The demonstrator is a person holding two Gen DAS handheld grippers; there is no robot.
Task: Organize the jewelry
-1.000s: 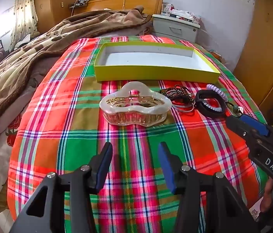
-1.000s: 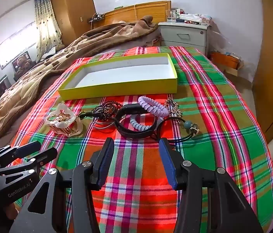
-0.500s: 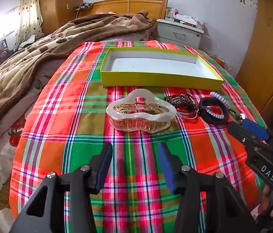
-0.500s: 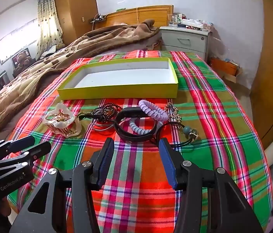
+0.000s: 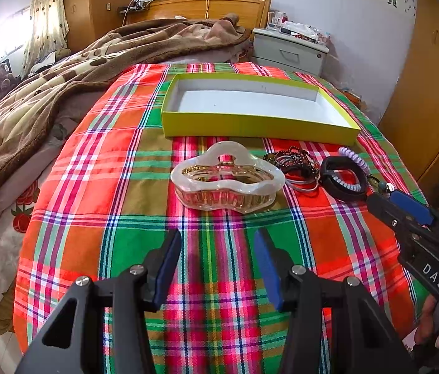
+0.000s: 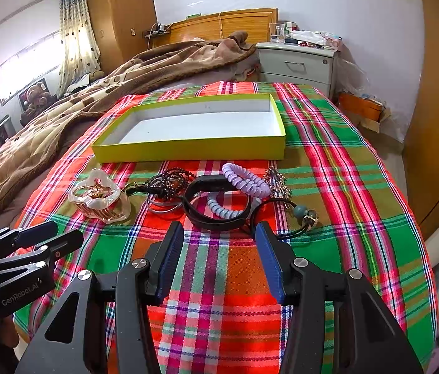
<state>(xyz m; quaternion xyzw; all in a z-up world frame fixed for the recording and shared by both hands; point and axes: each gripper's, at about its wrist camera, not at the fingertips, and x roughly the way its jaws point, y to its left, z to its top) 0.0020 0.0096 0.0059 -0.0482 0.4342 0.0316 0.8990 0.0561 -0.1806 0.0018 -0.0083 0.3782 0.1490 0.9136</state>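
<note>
Your left claw (image 5: 216, 265) and right claw (image 6: 218, 261) are both hanging open and empty, having pulled back slightly from the jewelry. The hair clip (image 5: 227, 179) and bracelets (image 6: 216, 201) are lying untouched on the plaid cloth (image 5: 94, 193) before the box (image 5: 260, 126).

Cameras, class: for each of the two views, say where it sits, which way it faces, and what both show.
Left wrist: on the left gripper, facing the hair claw; own fingers and right gripper show.
Right wrist: on the right gripper, facing the black band; left gripper shows.
Shared: yellow box, jewelry, bed.
</note>
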